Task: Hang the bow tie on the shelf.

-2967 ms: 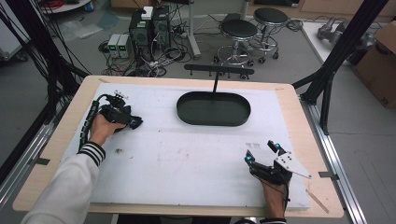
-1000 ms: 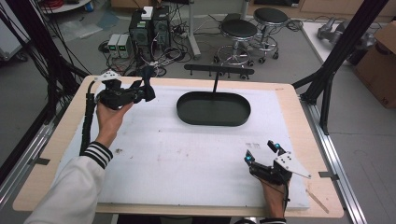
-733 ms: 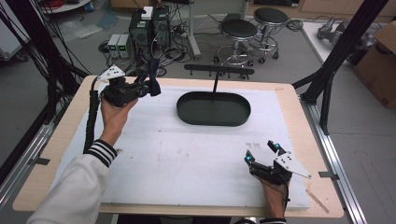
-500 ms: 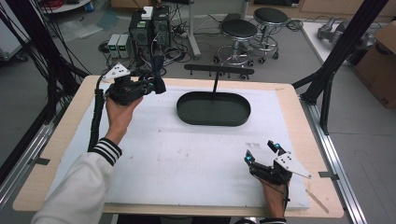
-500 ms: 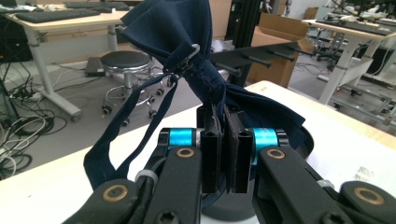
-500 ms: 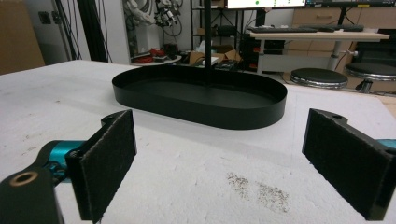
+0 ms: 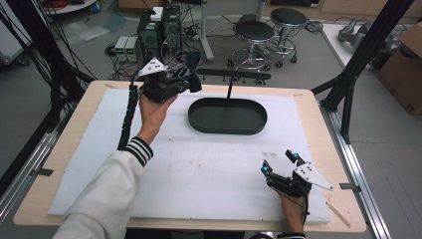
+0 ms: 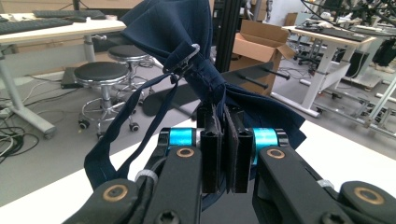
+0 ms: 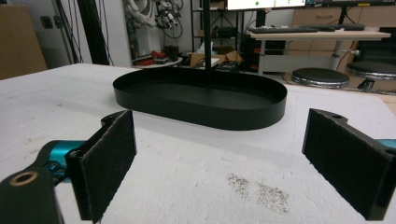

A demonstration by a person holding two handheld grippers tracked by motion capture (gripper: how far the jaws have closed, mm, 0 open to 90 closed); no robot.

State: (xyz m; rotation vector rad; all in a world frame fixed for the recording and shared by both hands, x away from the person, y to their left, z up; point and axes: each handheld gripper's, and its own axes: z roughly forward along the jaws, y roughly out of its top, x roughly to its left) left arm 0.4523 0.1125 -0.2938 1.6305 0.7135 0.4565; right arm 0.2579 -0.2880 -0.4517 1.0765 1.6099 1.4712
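Navy cloth, a bow tie [image 8: 196, 70] with a thin strap and a small metal hook, is what we carry at this moment. Our left tongs [image 7: 186, 82] are pressed together on the knot part of it, so the wings stand up above the jaws and the strap hangs down in a loop at the side. In the left gripper view we see the fabric squeezed flat between the two black pads, which is a firm hold.

We hold it by the middle, we think, so that the strap stays free below and can be passed over the bar. In the high view the left tongs are lifted above the far left part of the table [image 7: 84, 149], just beside the black stand. This stand has an oval tray [image 7: 199, 119] as base, a thin upright post [image 7: 230, 89] and a horizontal bar [image 7: 234, 75] on top. The bow tie is near the left end of that bar and does not hang on it yet.

Our right tongs [image 7: 279, 163] rest low on the white mat at the near right corner, well apart from the stand, with the jaws spread wide and nothing between them. In the right gripper view they point toward the tray, probably ready to help with the strap.
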